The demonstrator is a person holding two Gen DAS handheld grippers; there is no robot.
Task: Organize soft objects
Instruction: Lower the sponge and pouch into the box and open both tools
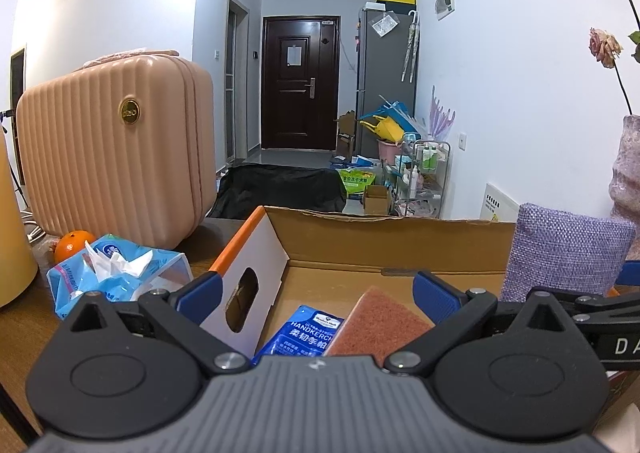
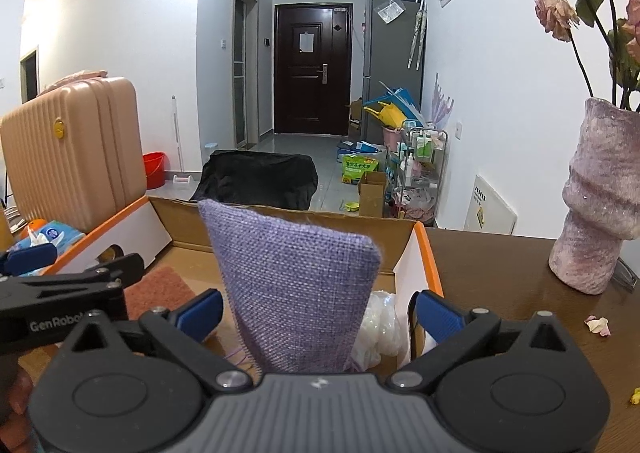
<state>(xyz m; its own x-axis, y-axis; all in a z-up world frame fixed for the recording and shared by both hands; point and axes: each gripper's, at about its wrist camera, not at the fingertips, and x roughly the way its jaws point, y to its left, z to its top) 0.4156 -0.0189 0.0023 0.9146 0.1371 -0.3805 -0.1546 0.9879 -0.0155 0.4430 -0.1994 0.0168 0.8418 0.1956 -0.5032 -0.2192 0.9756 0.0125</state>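
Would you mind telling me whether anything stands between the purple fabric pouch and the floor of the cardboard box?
Nothing visible blocks it. The purple pouch stands between the open right gripper fingers, over the cardboard box. A white plastic bag lies beside it to the right, the sponge to the left.

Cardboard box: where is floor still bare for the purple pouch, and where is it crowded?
Bare floor in the cardboard box runs along the far wall, behind the sponge. The near left is crowded by the sponge and handkerchief pack; white plastic fills the near right corner beside the purple pouch.
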